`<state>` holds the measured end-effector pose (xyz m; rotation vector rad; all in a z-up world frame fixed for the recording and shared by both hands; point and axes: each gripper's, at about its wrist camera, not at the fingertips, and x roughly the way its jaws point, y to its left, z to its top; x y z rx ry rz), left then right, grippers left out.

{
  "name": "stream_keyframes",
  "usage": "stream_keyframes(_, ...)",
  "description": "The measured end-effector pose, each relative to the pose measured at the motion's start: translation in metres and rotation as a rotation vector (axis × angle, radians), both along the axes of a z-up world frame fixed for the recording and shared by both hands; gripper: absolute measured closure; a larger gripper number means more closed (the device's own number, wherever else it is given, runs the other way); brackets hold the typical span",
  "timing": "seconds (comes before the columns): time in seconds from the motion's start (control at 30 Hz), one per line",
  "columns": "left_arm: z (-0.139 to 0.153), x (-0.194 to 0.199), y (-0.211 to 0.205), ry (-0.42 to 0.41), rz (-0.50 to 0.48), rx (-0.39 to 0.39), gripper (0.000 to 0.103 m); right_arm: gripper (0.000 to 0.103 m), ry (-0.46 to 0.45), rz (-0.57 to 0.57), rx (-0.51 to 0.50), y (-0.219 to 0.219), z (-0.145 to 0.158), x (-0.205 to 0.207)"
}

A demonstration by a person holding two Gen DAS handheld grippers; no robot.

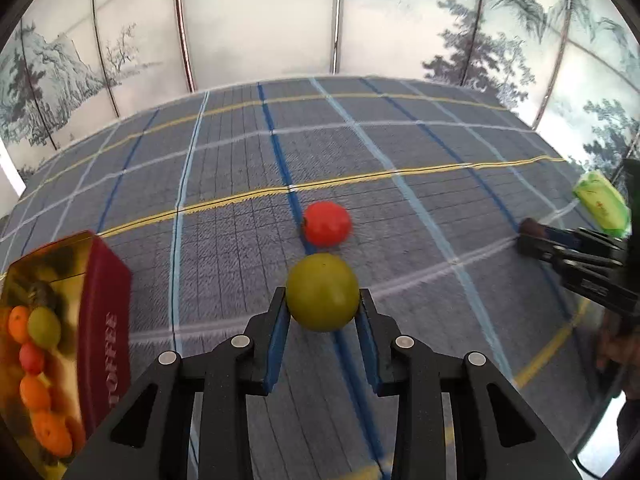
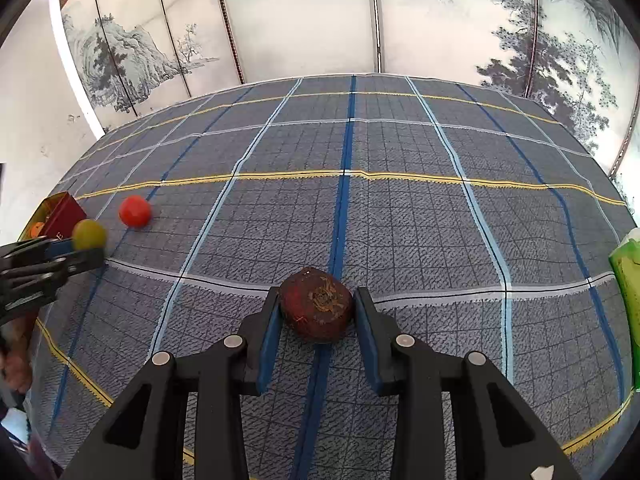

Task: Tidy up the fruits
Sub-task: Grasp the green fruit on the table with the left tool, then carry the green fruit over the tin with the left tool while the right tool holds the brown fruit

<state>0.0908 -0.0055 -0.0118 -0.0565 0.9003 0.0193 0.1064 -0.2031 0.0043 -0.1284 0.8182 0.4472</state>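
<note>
Left gripper (image 1: pixel 323 304) clamps a yellow-green fruit (image 1: pixel 322 292) just before a red fruit (image 1: pixel 327 223) — right gripper (image 2: pixel 316 308) grips a dark red-brown fruit (image 2: pixel 316 304), well apart.

Yellow-green fruit (image 1: pixel 322 292), orange-red fruit (image 1: pixel 327 223), dark maroon fruit (image 2: pixel 316 305), grey-blue plaid tablecloth (image 2: pixel 400 220), maroon-and-gold tin (image 1: pixel 106 312).
</note>
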Motion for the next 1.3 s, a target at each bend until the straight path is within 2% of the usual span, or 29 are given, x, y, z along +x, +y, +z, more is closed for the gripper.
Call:
stream_keyframes(0.1,0.009,-0.017,-0.009,-0.014,-0.014,-0.01,0.069,0.07,-0.004,-0.002,-0.016,0.002,-0.001,-0.001)
stream_keyframes(0.3,0.013,-0.048,-0.025,0.01,-0.051,-0.064,0.069,0.07,-0.013,-0.009,-0.044,0.006,-0.001,-0.002)
stream_keyframes(0.53,0.015,-0.068,-0.028,0.025,-0.062,-0.112,0.069,0.07,-0.026,-0.012,-0.084,0.011,-0.001,-0.004)
stream_keyframes(1.3,0.031,-0.099,-0.012,-0.016,-0.051,-0.131,0.069,0.07,-0.037,-0.016,-0.118,0.013,0.0,-0.005)
